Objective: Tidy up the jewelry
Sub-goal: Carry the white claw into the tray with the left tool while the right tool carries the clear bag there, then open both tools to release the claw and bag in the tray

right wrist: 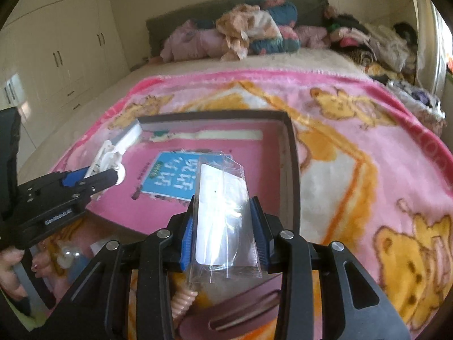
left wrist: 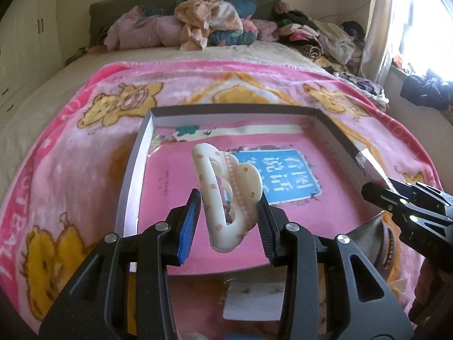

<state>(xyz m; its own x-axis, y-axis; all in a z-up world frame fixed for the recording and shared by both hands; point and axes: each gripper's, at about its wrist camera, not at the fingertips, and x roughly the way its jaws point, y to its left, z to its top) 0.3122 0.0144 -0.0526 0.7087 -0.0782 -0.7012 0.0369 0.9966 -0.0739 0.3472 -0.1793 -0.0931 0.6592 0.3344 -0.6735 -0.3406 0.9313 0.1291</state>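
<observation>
Left gripper (left wrist: 228,222) pointed forward and downward, its jaws partly closed — blue-ribbed pads (left wrist: 188,228) pressed against either side of a cream hair claw (left wrist: 226,195). Right gripper (right wrist: 225,236) was angled likewise, jaws clamped on the edges of a clear plastic packet (right wrist: 223,215). The two grippers lay side by side, apart. A hand (right wrist: 11,269) gripped the left unit's handle — fingernails visible.

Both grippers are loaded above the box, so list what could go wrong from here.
1. The cream hair claw clip is pinched only at its sides by the left gripper; it could twist free and miss the shallow box.
2. The clear plastic sleeve in the right gripper looks slick and may slide out.
</observation>
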